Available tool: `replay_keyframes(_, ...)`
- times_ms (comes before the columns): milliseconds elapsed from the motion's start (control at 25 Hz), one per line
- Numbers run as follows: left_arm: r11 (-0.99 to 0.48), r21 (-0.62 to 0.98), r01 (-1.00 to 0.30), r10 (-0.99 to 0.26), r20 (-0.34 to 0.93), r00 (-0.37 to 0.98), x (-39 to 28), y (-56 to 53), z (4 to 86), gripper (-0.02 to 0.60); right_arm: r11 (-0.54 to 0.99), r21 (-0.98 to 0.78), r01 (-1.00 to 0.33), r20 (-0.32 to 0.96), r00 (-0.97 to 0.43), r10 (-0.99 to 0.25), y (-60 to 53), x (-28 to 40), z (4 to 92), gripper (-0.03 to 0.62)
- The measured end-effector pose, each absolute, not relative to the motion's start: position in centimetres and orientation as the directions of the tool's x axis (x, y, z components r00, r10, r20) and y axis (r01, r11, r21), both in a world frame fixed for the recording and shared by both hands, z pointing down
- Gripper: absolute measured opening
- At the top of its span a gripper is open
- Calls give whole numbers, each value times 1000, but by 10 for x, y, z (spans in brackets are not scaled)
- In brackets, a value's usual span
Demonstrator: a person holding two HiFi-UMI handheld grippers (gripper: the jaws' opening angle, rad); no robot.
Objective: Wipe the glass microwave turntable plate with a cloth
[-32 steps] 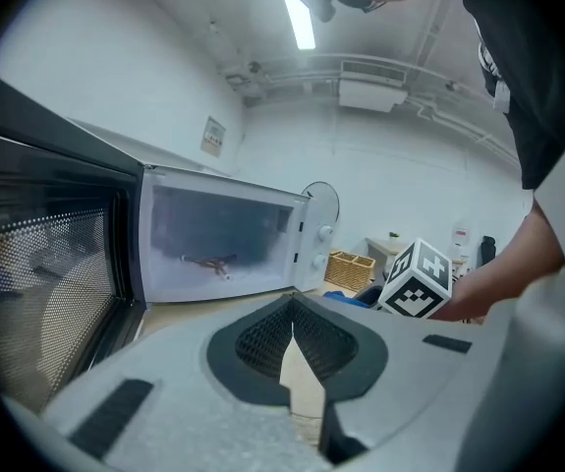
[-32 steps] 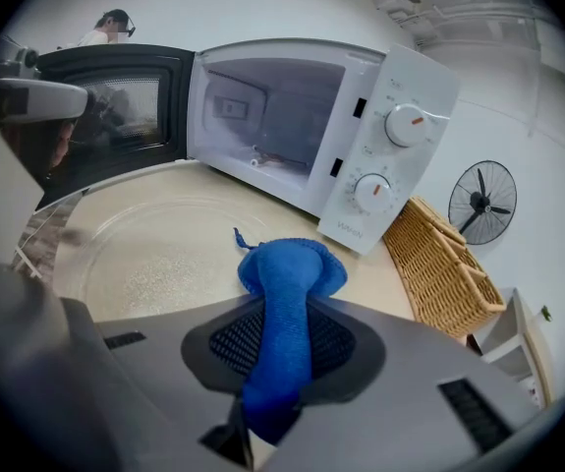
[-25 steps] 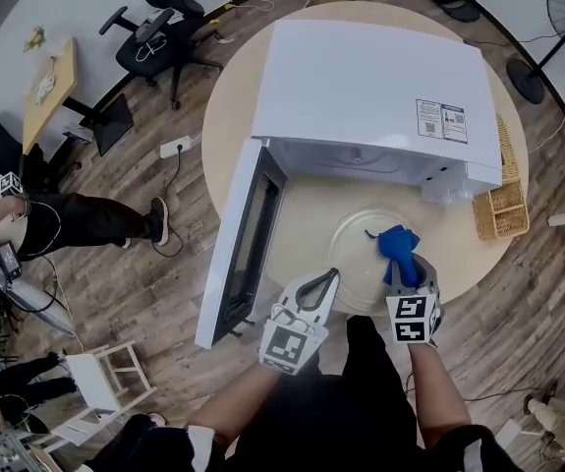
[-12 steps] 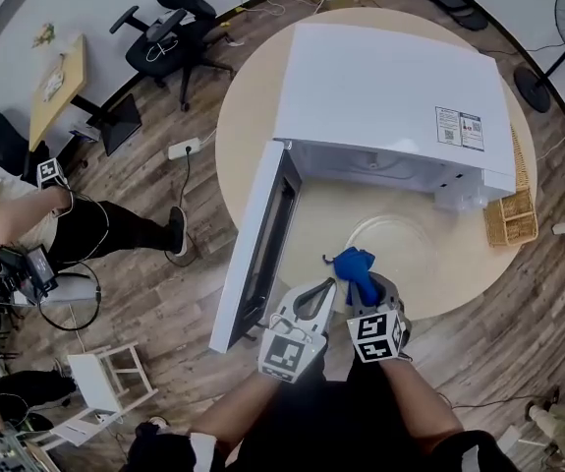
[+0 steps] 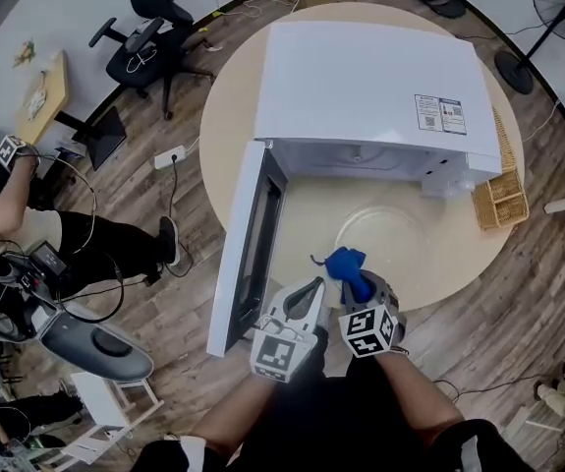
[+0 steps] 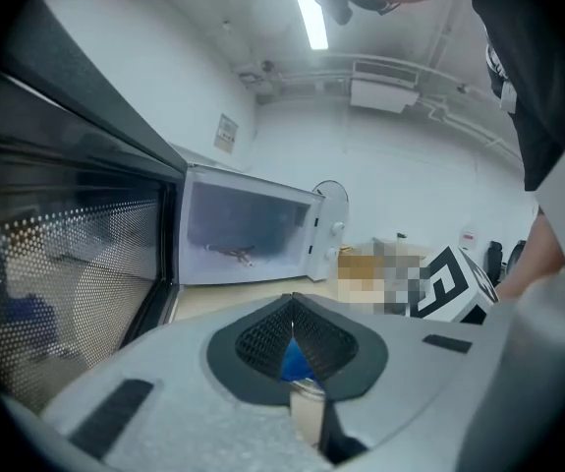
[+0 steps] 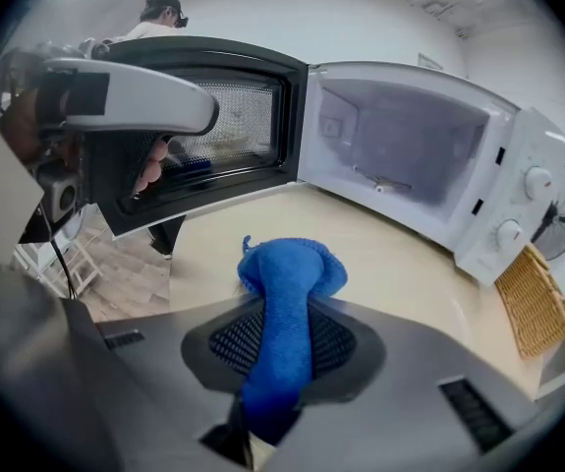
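My round table (image 5: 225,116) stands on a wood floor (image 5: 164,293), with an office chair (image 5: 142,37) off to one side and a fan (image 5: 557,3) cut off at the edge. The microwave (image 5: 370,87) sits on the table, its door (image 5: 246,254) swung open. The glass plate (image 5: 405,234) lies on the tabletop in front of it. My right gripper (image 5: 363,285) is clamped on the blue cloth (image 5: 347,262) at the plate's near left rim. My left gripper (image 5: 311,291) is closed on nothing. The plate's outline is faint, and I cannot tell whether the cloth touches it.

Clear round glass plate (image 5: 390,234) lies flat on the worktop (image 5: 454,268), just in front of the open microwave (image 5: 370,87). Bunched blue cloth (image 5: 346,262), pinched in right tongs (image 7: 284,323), sits at the plate's near-left edge.
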State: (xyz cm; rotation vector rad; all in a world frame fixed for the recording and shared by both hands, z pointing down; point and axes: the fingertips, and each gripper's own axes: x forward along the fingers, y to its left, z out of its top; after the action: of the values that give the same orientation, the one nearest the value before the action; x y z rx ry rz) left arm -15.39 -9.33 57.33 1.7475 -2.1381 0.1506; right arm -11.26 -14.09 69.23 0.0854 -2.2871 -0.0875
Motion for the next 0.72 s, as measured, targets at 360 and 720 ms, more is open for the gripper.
replay_keyframes(360, 168, 178, -970, -936, 338, -100, -140, -115, 569, 6, 983, 139, -120, 763, -620, -184, -182, -70, 694, 81)
replay_keyframes(720, 97, 188, -977, -947, 319, -32, -123, -143, 566, 6, 965, 183, -187, 779, -571, -258, -221, -34, 697, 83)
